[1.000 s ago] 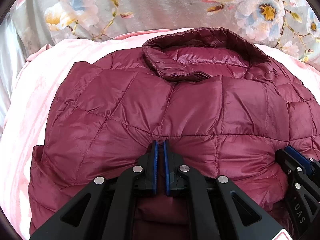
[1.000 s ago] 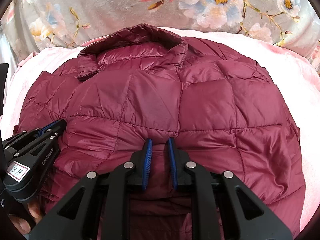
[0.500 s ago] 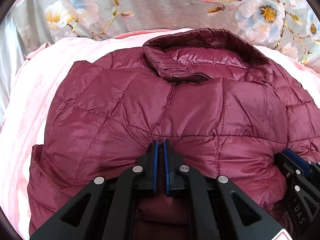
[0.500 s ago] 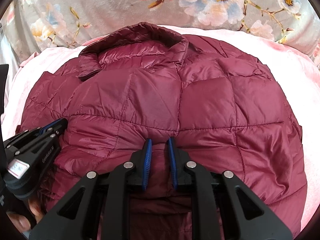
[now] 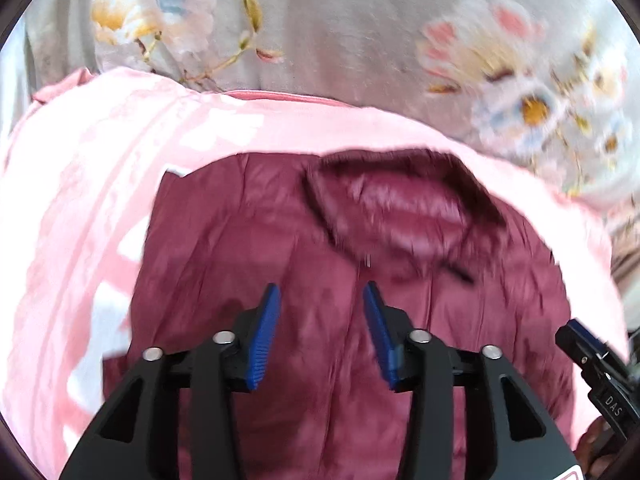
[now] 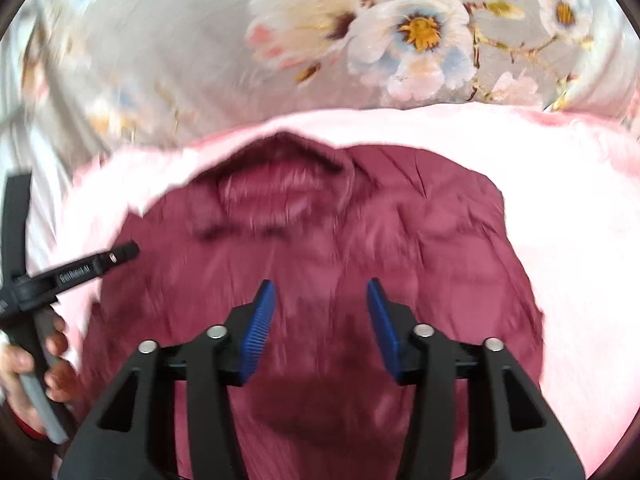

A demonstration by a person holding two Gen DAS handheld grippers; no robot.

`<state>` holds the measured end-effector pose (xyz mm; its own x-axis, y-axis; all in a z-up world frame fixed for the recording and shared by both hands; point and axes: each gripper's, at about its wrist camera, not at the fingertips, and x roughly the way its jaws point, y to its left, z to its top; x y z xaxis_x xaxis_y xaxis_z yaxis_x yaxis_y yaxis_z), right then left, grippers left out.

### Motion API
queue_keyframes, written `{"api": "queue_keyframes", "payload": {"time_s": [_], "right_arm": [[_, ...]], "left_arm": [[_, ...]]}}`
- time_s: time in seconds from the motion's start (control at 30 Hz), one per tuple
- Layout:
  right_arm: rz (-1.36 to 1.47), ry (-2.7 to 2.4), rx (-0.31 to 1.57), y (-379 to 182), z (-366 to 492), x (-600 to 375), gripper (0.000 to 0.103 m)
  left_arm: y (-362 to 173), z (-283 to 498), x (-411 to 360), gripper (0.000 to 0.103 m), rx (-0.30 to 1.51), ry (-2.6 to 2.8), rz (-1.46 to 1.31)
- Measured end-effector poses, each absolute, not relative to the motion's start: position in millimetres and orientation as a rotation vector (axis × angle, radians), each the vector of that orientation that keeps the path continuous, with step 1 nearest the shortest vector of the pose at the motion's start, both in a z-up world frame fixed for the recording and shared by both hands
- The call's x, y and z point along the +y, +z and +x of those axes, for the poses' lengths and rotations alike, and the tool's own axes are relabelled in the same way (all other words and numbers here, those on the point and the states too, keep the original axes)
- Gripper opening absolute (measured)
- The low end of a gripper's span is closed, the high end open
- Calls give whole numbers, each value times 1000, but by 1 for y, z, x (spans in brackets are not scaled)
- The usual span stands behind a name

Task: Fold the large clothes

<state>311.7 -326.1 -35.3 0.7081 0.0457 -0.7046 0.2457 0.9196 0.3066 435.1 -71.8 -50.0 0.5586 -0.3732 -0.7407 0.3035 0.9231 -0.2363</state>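
Note:
A maroon quilted puffer jacket (image 5: 320,248) lies folded on a pink blanket (image 5: 100,184), collar (image 5: 400,200) at the far side. It also shows in the right wrist view (image 6: 360,240). My left gripper (image 5: 321,328) is open and empty, raised above the jacket's near part. My right gripper (image 6: 321,324) is open and empty too, above the same near part. The right gripper's tip shows at the right edge of the left wrist view (image 5: 592,352). The left gripper, held in a hand, shows at the left of the right wrist view (image 6: 72,276). Both views are motion-blurred.
A grey floral bedcover (image 6: 400,40) lies beyond the pink blanket (image 6: 580,240). The blanket extends to the left and right of the jacket.
Both grippers have let go of the jacket's folded edge, opened, and pulled back and up. The jacket now lies flat and looks smaller in both views.

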Motion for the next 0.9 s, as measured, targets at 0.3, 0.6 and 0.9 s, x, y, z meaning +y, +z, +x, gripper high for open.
{"api": "queue_keyframes", "payload": {"time_s": [0.3, 0.6, 0.9], "right_arm": [[652, -99, 831, -89, 386, -376, 50], [677, 74, 883, -106, 412, -343, 37], [546, 33, 777, -71, 385, -334, 6]], "left_arm": [[-92, 502, -96, 46, 1064, -485, -289], [-107, 513, -107, 23, 1085, -543, -329], [-77, 490, -104, 6, 944, -538, -185]]}}
